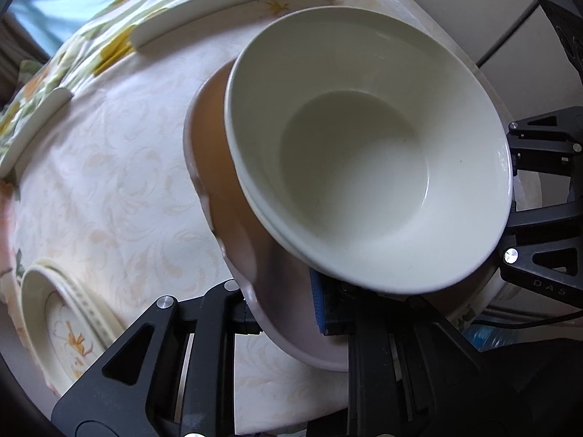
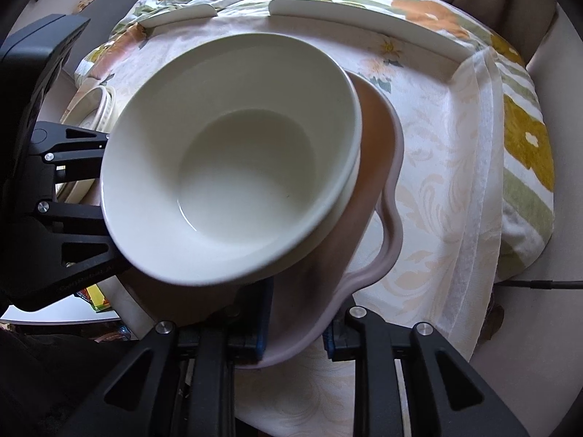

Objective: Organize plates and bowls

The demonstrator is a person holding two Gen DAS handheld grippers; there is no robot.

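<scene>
The table (image 1: 109, 189) edge runs close on both sides of the work: in the left view the cloth (image 1: 127, 145) ends just right of the bowls, with tiled floor (image 1: 510, 18) beyond; in the right view the cloth (image 2: 437, 200) drops off at the right, over a flowered quilt (image 2: 524, 153). Open cloth lies left of the pink dish in the left view, between it and the patterned plates (image 1: 69, 331) near the lower left rim. White curved rails (image 1: 226, 11) sit at the far edge of the table.

The pink dish (image 1: 218, 189) has a wavy rim and stands tilted over the cloth. In it sit stacked white bowls (image 1: 364, 153), the top one empty, leaning with the dish.

The left gripper (image 1: 284, 313) is closed on the near rim of the pink dish, its blue pad (image 1: 316, 302) inside the rim. The right gripper (image 2: 295, 324) is likewise clamped on the pink dish (image 2: 379, 167) rim, pads either side of it, with the bowls (image 2: 237, 160) just above. Each gripper shows at the other's side of the dish.
</scene>
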